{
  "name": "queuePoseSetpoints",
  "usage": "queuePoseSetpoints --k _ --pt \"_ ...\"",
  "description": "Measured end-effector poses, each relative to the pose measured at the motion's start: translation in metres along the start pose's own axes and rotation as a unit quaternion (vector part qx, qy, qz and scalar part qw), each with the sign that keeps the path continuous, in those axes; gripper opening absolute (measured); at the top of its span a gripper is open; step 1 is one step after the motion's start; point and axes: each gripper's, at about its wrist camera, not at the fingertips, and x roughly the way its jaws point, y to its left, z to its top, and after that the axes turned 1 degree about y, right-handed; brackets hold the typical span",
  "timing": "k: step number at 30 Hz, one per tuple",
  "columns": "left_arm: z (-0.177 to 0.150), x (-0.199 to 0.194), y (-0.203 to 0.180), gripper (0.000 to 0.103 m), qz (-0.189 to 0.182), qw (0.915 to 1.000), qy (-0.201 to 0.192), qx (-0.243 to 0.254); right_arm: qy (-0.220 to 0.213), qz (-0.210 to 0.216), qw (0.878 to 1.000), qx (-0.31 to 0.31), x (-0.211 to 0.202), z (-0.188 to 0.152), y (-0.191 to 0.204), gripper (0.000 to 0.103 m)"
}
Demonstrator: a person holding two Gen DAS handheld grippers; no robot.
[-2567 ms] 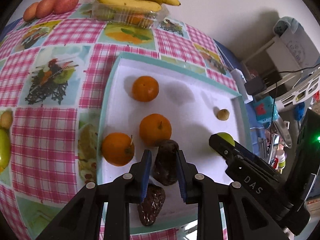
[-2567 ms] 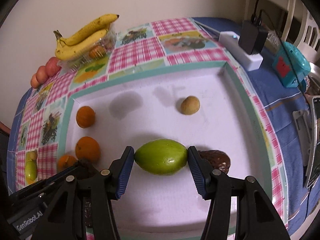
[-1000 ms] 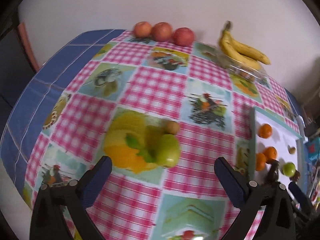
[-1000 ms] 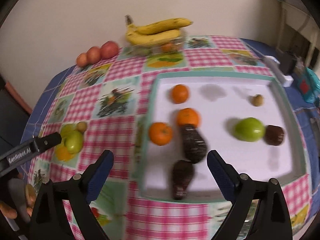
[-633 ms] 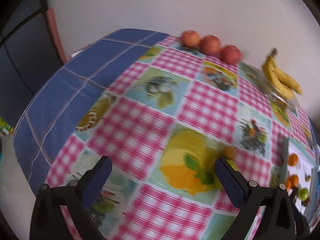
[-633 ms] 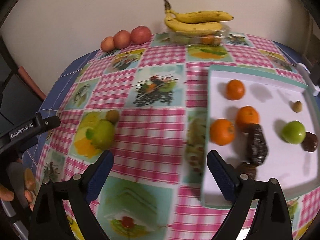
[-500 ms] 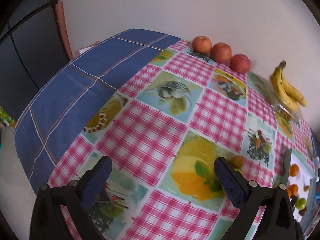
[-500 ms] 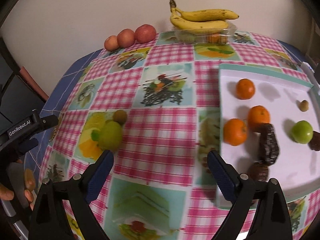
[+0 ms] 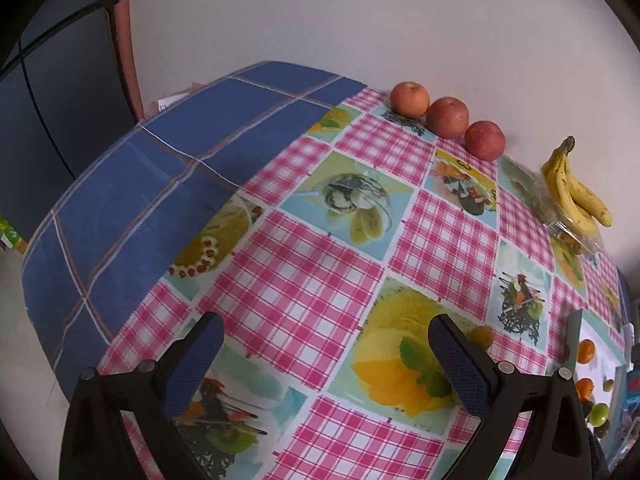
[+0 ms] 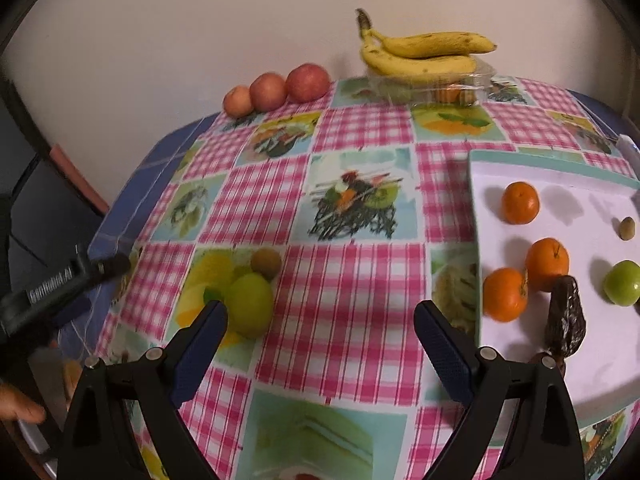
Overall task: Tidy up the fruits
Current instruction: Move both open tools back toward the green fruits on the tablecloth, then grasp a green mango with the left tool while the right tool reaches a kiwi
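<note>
Green fruit (image 10: 251, 309): lying on the counter (image 10: 360, 288) outside the tray, just beside the right claw's left finger; a small brown fruit (image 10: 266, 263) touches it from behind.
Tray (image 10: 476, 216): white, teal rim, at the right side of the counter; its right part is cut off by the frame edge.
In the tray: 3 oranges (image 10: 520, 202), a second green fruit (image 10: 622, 282), 1 small brownish fruit (image 10: 627, 227), a dark wrinkled fruit (image 10: 566, 322) whose lower end is hidden behind the claw's right finger.
Right claw (image 10: 320, 344): spread wide, holding nothing, above the checked cloth.
Left claw (image 9: 324, 364): also spread wide and empty; its right finger hides most of the loose fruit, only the brown one (image 9: 481, 336) peeks out.
Back edge: 3 apples (image 10: 276, 89) in a row by the wall; bananas (image 10: 420, 54) on a clear box (image 10: 452, 88), contents hard to make out.
Far left, right view: the left tool's body and part of a hand (image 10: 20, 404), blurred.
</note>
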Motion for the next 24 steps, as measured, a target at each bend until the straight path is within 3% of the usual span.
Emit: queuePoseSetpoints --k 4,8,12,17,19,24 --pt "-0.002 0.009 -0.006 0.103 -0.019 0.9996 0.021 0.001 -0.015 -0.003 1.000 0.008 -0.002 0.009 -0.007 0.093" --pt "-0.003 0.017 -0.009 0.103 -0.036 0.9985 0.038 -0.011 -0.013 -0.018 1.000 0.013 0.003 0.015 -0.015 0.074" --pt "-0.006 0.025 -0.019 0.103 -0.047 0.9974 0.055 0.000 0.002 -0.025 0.999 0.025 0.010 0.014 -0.023 0.064" --pt "-0.013 0.035 -0.036 0.101 -0.082 0.9933 0.081 0.009 0.013 -0.037 0.999 0.014 0.012 0.011 -0.023 0.060" --pt "-0.016 0.036 -0.043 0.093 -0.095 0.9915 0.087 0.017 0.015 -0.042 0.999 0.007 0.011 0.011 -0.024 0.056" --pt "-0.022 0.037 -0.058 0.090 -0.123 0.9875 0.096 0.024 0.010 -0.057 0.998 -0.006 0.002 0.012 -0.030 0.055"
